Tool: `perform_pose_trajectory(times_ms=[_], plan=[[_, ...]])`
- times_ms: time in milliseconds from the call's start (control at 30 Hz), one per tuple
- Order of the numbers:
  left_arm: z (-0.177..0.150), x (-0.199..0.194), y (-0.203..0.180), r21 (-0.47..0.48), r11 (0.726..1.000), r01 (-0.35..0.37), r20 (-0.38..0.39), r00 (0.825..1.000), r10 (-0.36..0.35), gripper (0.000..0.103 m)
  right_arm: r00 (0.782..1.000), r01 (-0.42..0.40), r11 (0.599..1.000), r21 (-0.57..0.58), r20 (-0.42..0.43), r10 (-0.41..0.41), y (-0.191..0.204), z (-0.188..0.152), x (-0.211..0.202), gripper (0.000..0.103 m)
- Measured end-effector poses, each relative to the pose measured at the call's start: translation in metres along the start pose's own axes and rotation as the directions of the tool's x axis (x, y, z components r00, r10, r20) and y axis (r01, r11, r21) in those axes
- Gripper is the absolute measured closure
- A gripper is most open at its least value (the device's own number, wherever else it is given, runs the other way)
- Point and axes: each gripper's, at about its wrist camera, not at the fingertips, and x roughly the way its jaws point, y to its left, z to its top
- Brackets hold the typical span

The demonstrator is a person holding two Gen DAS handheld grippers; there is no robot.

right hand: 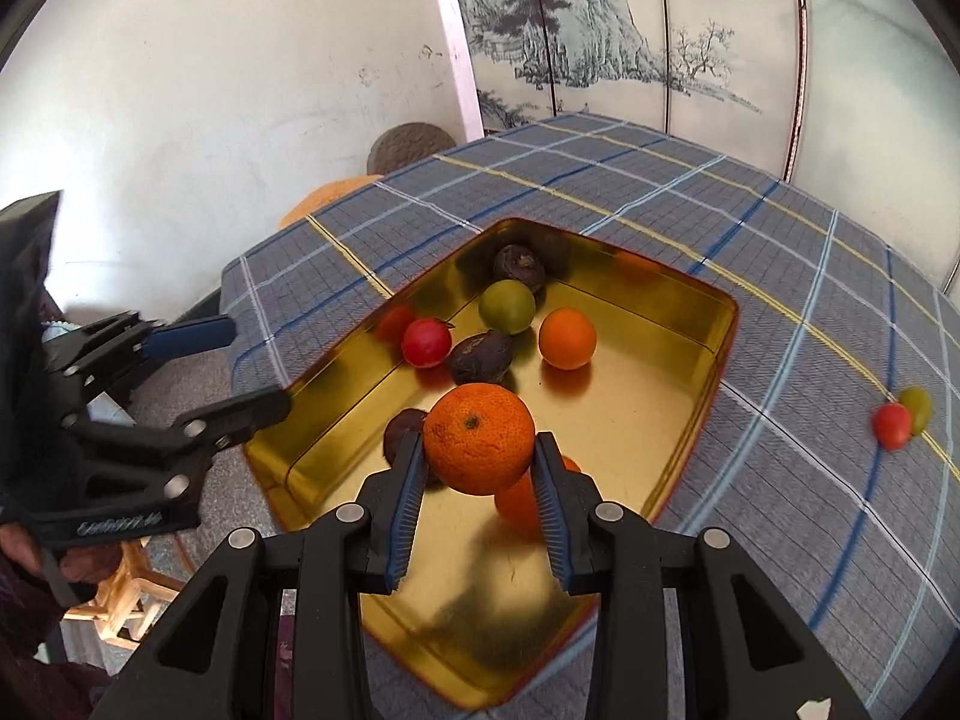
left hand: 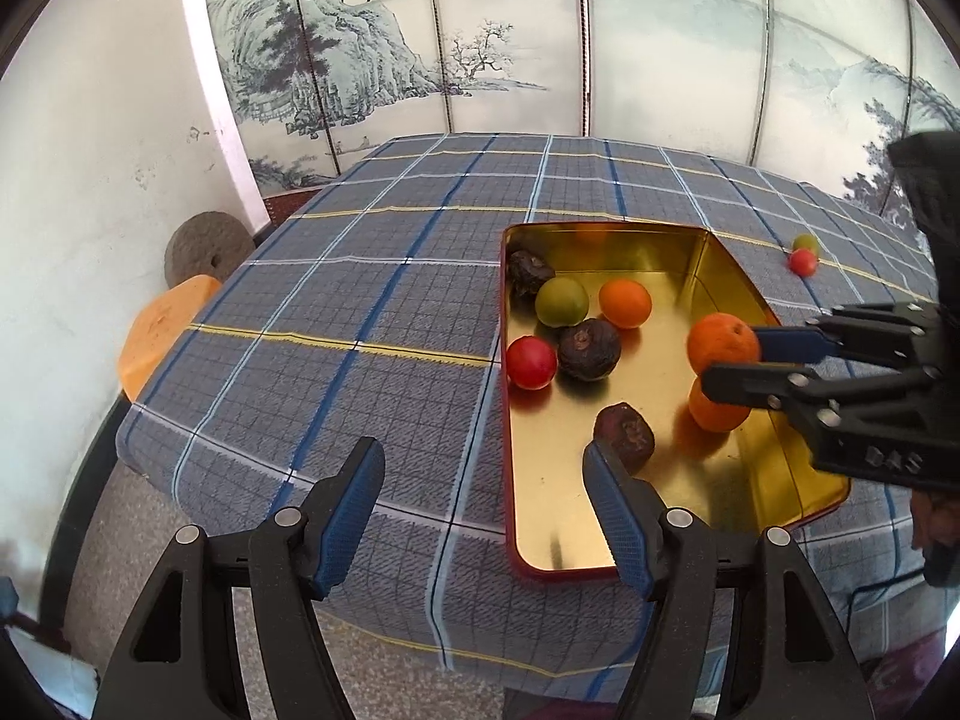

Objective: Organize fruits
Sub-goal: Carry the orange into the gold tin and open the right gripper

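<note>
The right claw [right hand: 477,468] is clamped on a mandarin [right hand: 479,439], its blue pads pressing the fruit from both sides, and it hangs over the near part of the gold tin [right hand: 690,324] that sits on the checked tabletop [right hand: 780,276]. The relation that matters for the drop is what lies straight beneath: another orange fruit [right hand: 516,504] rests on the tin floor directly under the held one, partly hidden by it. A dark wrinkled fruit [right hand: 399,429] sits just to its left, behind the left pad. Letting go here would likely land fruit on fruit and set one rolling, so the bare gold floor just to the right looks the safer target. That patch has no fruit on it.

The left claw [left hand: 483,510] holds nothing, its jaws apart, hovering by the tin's near left corner, one finger over the cloth and the other over the tin beside the dark fruit.

Farther in, a red fruit [right hand: 426,343], a second dark fruit [right hand: 482,357], a green one [right hand: 507,306] and a smooth orange one [right hand: 567,339] cluster mid-tin, with a third dark fruit [right hand: 519,269] in the far corner.

Out on the cloth to the far right, a small red fruit [right hand: 892,426] and a small green fruit [right hand: 917,409] lie touching, well apart from the tin. The right claw is nearer to them.
</note>
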Motion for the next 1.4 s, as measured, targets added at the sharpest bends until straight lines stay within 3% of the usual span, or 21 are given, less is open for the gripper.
perform_pose_trajectory(times_ms=[167,233,300,467,567,700,833,900,967,1133,1300,1400], plan=[[-0.002,0.003,0.003,-0.003,1.000,-0.001,-0.007,1.000,0.001,0.033,1.000,0.006,1.000,0.024,0.002,-0.006,-0.005,0.009,0.013,0.067],[-0.002,0.003,0.004,-0.004,1.000,-0.003,-0.009,1.000,0.003,0.033,0.999,0.005,0.999,0.053,0.039,-0.007,-0.009,0.012,0.008,0.059],[-0.002,0.003,0.004,-0.002,1.000,-0.006,-0.008,1.000,0.006,0.033,0.996,-0.003,0.997,0.083,0.093,-0.005,-0.015,0.013,-0.002,0.039],[-0.001,0.002,0.002,0.004,1.000,-0.004,-0.011,1.000,0.004,0.033,0.983,0.045,0.990,0.135,0.171,-0.068,-0.038,0.005,-0.032,0.027],[0.000,0.000,-0.004,0.026,1.000,-0.004,-0.008,1.000,0.005,0.033,0.971,0.136,0.976,0.172,0.174,-0.166,-0.064,-0.014,-0.049,0.019],[0.004,-0.004,-0.015,0.066,0.998,-0.007,0.003,1.000,0.007,0.033,0.946,0.277,0.935,0.222,0.111,-0.306,-0.107,-0.047,-0.061,0.016],[0.011,-0.008,-0.032,0.108,0.994,-0.002,0.009,1.000,0.000,0.033,0.907,0.387,0.863,0.325,0.034,-0.420,-0.161,-0.083,-0.081,0.012],[0.015,-0.010,-0.042,0.128,0.992,0.006,0.012,1.000,-0.007,0.033,0.902,0.401,0.836,0.374,0.001,-0.433,-0.185,-0.099,-0.088,0.003],[0.021,-0.012,-0.053,0.153,0.988,0.013,0.015,1.000,-0.016,0.033,0.898,0.416,0.809,0.416,-0.047,-0.438,-0.210,-0.115,-0.096,0.003],[0.041,-0.013,-0.093,0.234,0.970,0.064,0.003,0.998,-0.066,0.033,0.854,0.517,0.747,0.418,-0.192,-0.483,-0.258,-0.145,-0.104,0.002],[0.076,-0.009,-0.144,0.286,0.944,0.163,-0.028,0.986,-0.162,0.033,0.831,0.551,0.705,0.447,-0.211,-0.516,-0.292,-0.160,-0.121,0.001],[0.100,0.000,-0.180,0.313,0.923,0.224,-0.034,0.974,-0.225,0.033,0.829,0.550,0.692,0.468,-0.202,-0.522,-0.306,-0.166,-0.127,0.001]])
